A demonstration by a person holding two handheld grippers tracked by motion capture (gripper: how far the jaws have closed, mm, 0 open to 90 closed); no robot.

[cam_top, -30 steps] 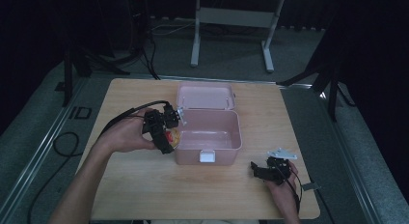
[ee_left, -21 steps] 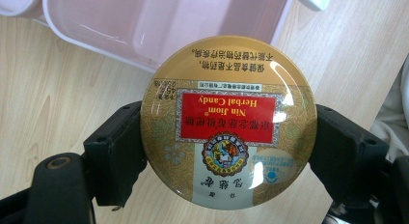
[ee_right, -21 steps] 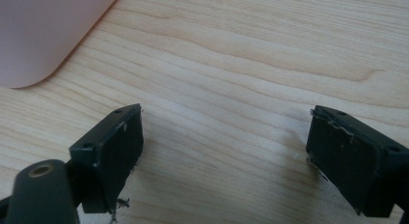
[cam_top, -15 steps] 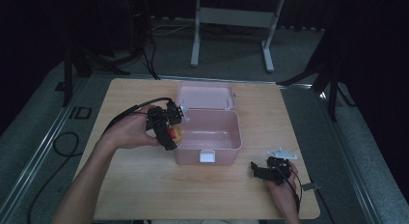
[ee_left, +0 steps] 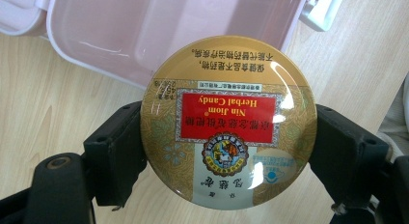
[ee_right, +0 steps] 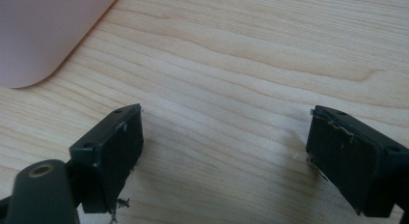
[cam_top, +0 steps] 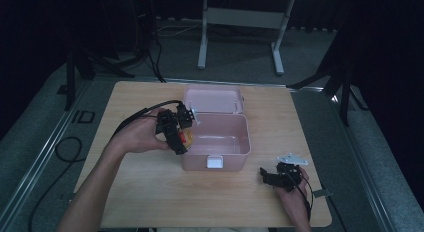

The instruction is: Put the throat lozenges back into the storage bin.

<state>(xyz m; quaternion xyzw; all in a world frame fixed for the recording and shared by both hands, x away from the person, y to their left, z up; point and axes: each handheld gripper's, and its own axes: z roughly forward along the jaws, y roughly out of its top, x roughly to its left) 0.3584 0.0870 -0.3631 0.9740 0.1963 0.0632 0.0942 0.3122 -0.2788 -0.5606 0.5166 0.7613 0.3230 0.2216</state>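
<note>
Glossy metal candy tin (ee_left: 228, 122), smooth pink plastic box (cam_top: 235, 148), matt wooden table (cam_top: 150, 192)

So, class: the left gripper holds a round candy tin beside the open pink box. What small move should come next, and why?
Probably carry the herbal candy tin a little further over the open pink box and lower it in: the left gripper clamps it by the rim, just short of the box's wall.

Black grippers (cam_top: 178, 134) with black cables; fingers' (ee_right: 115, 147) rubber pads seemingly frayed.
</note>
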